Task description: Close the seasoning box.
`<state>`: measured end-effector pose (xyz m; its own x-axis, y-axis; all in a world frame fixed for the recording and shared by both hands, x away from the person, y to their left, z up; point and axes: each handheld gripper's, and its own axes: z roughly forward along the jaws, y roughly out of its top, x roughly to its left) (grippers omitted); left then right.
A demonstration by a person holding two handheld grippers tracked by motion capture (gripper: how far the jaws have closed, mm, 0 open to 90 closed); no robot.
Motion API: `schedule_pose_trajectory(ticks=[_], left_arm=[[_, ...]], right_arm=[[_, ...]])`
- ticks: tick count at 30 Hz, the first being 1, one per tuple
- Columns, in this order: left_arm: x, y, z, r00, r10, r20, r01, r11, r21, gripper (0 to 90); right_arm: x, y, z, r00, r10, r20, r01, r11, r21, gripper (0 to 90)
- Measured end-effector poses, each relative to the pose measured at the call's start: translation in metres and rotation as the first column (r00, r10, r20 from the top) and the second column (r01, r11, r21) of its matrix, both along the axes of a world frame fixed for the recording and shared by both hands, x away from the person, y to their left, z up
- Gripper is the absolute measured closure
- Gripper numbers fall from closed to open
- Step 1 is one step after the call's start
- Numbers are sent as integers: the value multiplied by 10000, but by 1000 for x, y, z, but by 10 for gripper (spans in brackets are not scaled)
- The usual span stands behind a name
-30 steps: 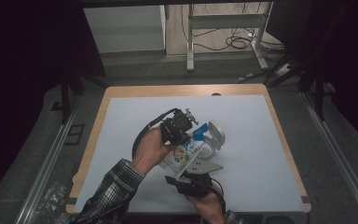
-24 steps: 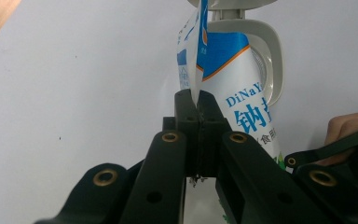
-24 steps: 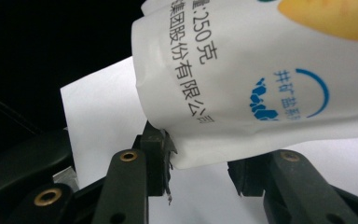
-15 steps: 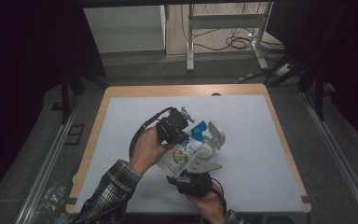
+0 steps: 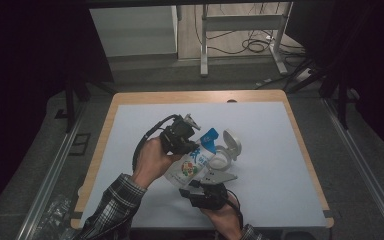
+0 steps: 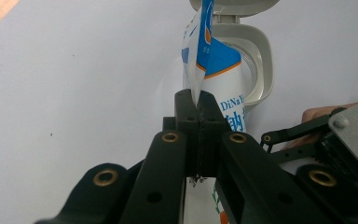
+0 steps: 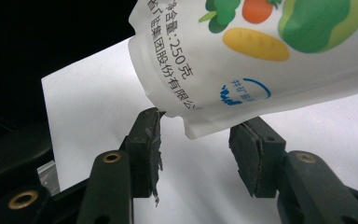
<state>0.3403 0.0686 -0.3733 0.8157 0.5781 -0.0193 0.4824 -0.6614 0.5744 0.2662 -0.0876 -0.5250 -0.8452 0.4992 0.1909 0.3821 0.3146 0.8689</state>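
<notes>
Left gripper (image 6: 196, 100) pinched tight on the thin crimped edge of a glossy white-and-blue pouch (image 6: 214, 60), round lidded plastic container (image 6: 247, 56) just beyond its tip, right gripper (image 7: 196, 140) jaws parted, pouch's bottom corner (image 7: 191, 126) between them over matte white table (image 5: 270, 150)

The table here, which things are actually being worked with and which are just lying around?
In use:
- printed pouch, pinched by the left tongs
- open-lidded white container
- right tongs, open under the pouch's corner

Lying about:
- cables on the floor
- metal stand
</notes>
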Motion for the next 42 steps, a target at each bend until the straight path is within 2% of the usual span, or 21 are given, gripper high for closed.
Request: schedule_pose_trajectory(ticks=[5, 14, 22, 27, 34, 38, 39, 40, 41, 42], left_arm=[[0, 6, 0, 9999, -91, -130, 86, 9994, -340, 900], [-2, 10, 1, 9996, -259, -116, 252, 9977, -626, 900], [-3, 13, 1, 9990, -427, -136, 410, 9932, -1088, 900], [-3, 16, 1, 9976, -655, -215, 614, 9861, -1547, 900], [-5, 16, 1, 9981, -577, -220, 532, 9843, -1682, 900], [-5, 17, -1, 9979, -572, -317, 497, 9784, -2009, 900], [-4, 19, -1, 9968, -706, -366, 617, 9772, -2031, 900], [-4, 19, -1, 9974, -668, -282, 604, 9807, -1862, 900], [-4, 19, -1, 9969, -729, -299, 659, 9797, -1892, 900], [-4, 20, -2, 9957, -800, -472, 675, 9721, -2246, 900]], right_arm=[[1, 0, -1, 10000, -15, 2, 15, 10000, -81, 518], [1, -4, 0, 10000, -76, 60, 77, 9997, -227, 501], [1, -10, -1, 9999, -130, -35, 129, 9996, -269, 485], [1, -15, -1, 9997, -212, -100, 209, 9993, -304, 479], [0, -22, 0, 9994, -329, -121, 326, 9991, -266, 479], [-1, -27, 1, 9992, -374, -125, 371, 9990, -244, 480], [0, -28, 1, 9992, -392, -111, 389, 9989, -273, 480], [-1, -29, 1, 9992, -385, -113, 382, 9989, -255, 480], [-1, -31, 2, 9992, -387, -96, 385, 9989, -283, 480], [-1, -31, 2, 9993, -384, -43, 383, 9989, -278, 481]])
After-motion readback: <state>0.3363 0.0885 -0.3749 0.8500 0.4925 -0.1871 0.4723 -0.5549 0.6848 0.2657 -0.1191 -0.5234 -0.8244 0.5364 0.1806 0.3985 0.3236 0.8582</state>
